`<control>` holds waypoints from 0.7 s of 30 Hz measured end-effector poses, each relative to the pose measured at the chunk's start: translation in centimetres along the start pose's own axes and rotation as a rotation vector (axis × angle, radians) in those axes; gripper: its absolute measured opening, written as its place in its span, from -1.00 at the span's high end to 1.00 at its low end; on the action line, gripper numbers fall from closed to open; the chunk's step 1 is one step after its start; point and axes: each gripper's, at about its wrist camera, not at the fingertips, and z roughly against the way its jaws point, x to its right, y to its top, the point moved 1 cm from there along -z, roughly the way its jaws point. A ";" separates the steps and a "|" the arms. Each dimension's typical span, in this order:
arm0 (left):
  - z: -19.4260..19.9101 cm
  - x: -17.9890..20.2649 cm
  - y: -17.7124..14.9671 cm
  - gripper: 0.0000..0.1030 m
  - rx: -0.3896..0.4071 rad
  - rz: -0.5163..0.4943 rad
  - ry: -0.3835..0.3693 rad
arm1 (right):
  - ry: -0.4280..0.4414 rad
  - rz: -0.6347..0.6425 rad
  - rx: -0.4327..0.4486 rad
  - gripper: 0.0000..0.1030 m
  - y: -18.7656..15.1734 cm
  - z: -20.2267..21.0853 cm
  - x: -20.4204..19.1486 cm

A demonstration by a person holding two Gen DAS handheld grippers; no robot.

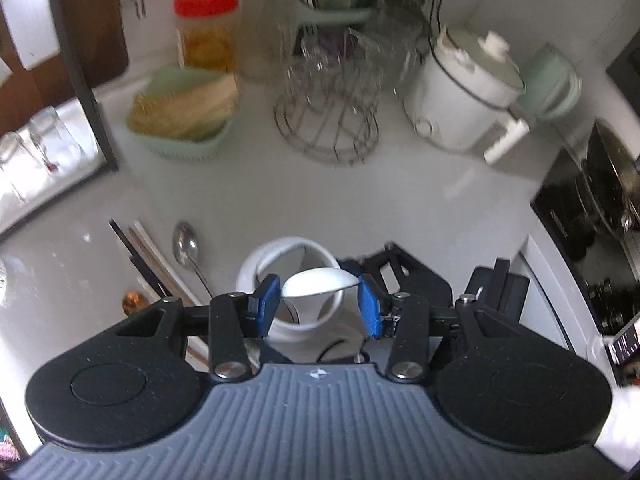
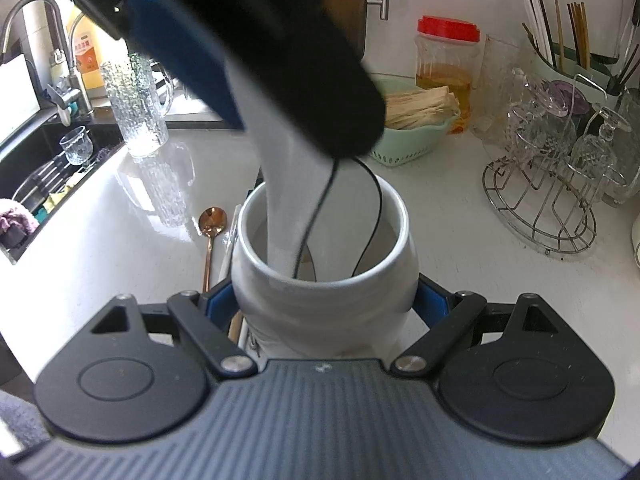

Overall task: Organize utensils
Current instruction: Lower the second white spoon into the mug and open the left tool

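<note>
Already the left hand-held gripper (image 1: 318,300) clamps a white spoon (image 1: 318,283) over the white jar (image 2: 326,280) gripped by the right hand-held gripper (image 2: 326,306); released off-centre at lower middle, it could strike the rim and tumble onto the bench (image 1: 248,196)

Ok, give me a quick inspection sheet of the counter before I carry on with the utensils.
Surface: white counter, glossy, nothing spilled.
Job's things: white spoon going into white holder jar; steel spoon, chopsticks and copper spoon lying beside it.
Clutter: green basket, red-lid jar, wire glass rack, rice cooker.
Grippers: left gripper holds the white spoon; right gripper clamps the jar.
Cables: black cable dangling into the jar.
Surroundings: sink, stove.
</note>
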 end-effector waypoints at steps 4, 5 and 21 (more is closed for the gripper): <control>-1.1 -0.2 0.5 0.06 -0.077 -0.017 -0.008 | 0.000 0.008 0.008 -0.77 0.0 -0.1 -0.1; -1.3 -0.3 0.7 0.06 -0.095 -0.012 -0.015 | 0.001 0.011 0.010 -0.77 -0.1 0.0 -0.2; -5.2 -1.1 2.3 0.07 -0.267 0.102 -0.020 | 0.062 0.073 0.044 -0.77 -0.8 0.7 -0.1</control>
